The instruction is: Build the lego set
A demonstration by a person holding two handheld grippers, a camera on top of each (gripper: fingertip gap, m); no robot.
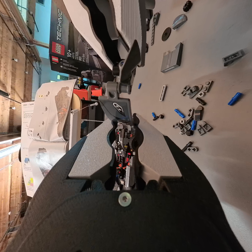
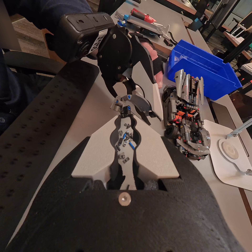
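We grip one grey panel sub-assembly from both ends, above the table: our right gripper pinches its black connector, our left gripper its printed panel tip. One part-built car lies just beside, against one blue bin. Loose pieces scatter across open tabletop; the box and booklet stand at the far edge.
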